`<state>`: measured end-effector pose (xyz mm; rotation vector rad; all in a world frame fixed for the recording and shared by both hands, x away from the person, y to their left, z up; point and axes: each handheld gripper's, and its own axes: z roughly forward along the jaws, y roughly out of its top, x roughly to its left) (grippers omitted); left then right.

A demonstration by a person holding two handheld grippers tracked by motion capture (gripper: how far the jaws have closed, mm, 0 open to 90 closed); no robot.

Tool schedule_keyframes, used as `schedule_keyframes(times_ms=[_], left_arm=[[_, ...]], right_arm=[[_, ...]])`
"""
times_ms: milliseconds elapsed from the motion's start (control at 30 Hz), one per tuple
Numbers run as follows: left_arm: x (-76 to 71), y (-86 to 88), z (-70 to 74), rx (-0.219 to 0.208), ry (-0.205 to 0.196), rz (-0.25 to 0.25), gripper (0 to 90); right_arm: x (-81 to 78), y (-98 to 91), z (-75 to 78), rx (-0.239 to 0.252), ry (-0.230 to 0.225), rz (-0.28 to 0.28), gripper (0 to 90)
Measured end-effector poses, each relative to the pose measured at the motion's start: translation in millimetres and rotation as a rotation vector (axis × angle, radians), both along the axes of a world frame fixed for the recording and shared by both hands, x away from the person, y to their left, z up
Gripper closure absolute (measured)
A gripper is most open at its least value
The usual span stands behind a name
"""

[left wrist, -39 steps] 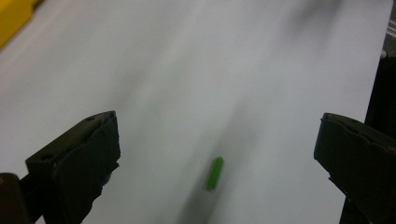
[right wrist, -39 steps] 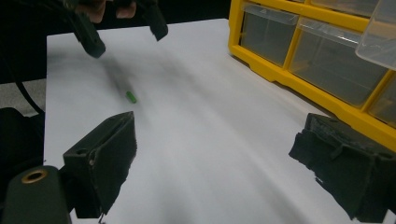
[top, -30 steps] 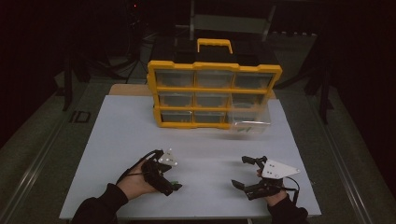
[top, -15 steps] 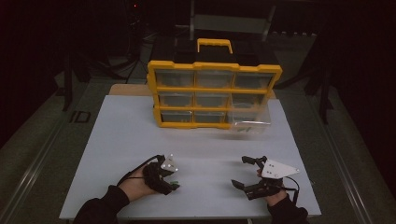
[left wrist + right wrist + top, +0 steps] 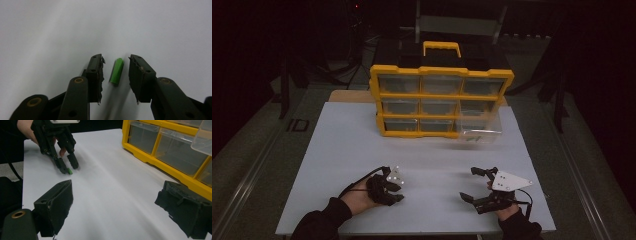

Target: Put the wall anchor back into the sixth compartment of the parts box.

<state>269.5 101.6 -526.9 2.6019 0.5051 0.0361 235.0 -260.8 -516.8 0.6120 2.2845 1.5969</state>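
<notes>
A small green plastic plug [image 5: 116,70] lies on the white table [image 5: 427,155] near its front left. My left gripper [image 5: 116,58] points down at it, one jaw on each side. The jaws have just been closing, and a narrow gap still shows between each pad and the plug. From the right gripper view the left gripper [image 5: 69,168] stands over the plug [image 5: 70,172], held by a hand. In the high view the left gripper [image 5: 396,192] is at the front left. My right gripper [image 5: 468,183] rests at the front right, open wide with nothing between its jaws [image 5: 115,192].
A yellow organizer [image 5: 442,100] with clear drawers stands upright at the back of the table. One clear drawer [image 5: 479,131] is pulled out at its lower right. The organizer [image 5: 175,152] is also to the right in the right gripper view. Dark floor surrounds the table.
The left gripper's jaws have drawn closer together, and the hand has shifted slightly. The right hand and its gripper have stayed still.
</notes>
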Motion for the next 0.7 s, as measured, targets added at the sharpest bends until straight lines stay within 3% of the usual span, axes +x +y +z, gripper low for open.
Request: schedule_keyframes(times_ms=[500,700], left_arm=[[1.0,-4.1,0.4,0.012,0.010,-0.010,82.4],[1.4,-3.6,0.4,0.009,0.013,-0.011,83.3]], right_arm=[[0.3,0.2,-0.1,-0.003,0.001,0.000,10.8],[0.2,-0.1,-0.2,-0.001,0.001,0.000,10.8]])
